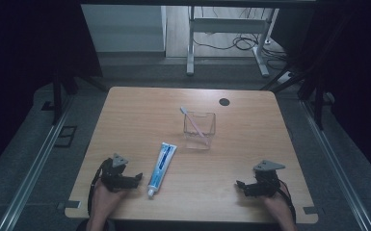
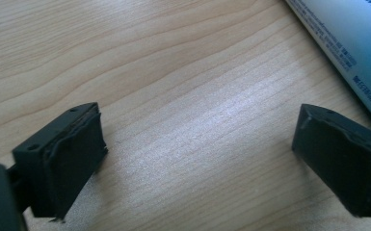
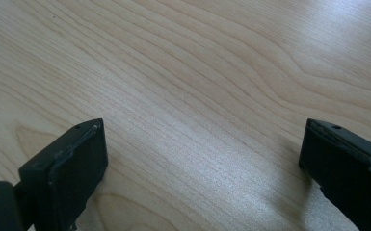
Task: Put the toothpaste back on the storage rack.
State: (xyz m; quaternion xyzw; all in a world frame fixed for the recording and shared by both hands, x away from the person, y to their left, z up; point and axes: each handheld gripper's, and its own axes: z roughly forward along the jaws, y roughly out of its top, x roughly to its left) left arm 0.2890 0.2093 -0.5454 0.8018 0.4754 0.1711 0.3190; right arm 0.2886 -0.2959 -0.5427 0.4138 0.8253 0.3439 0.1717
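Note:
A blue and white toothpaste tube (image 1: 161, 166) lies on the wooden table (image 1: 139, 115), cap toward the front edge. Behind it stands a clear square cup (image 1: 200, 130) with a pink and white toothbrush (image 1: 193, 121) leaning in it, head up to the left. My left gripper (image 1: 136, 179) rests near the front left, open, just left of the tube's cap end. In the left gripper view, the tube (image 2: 351, 43) runs along the upper right past the wide-apart jaws (image 2: 200, 159). My right gripper (image 1: 241, 186) rests near the front right, open over bare wood (image 3: 202, 163).
A small dark round cap (image 1: 224, 102) sits in the table near its far edge. Beyond the table are a grey floor, a white desk frame (image 1: 226, 29) and cables. Black stands flank both sides.

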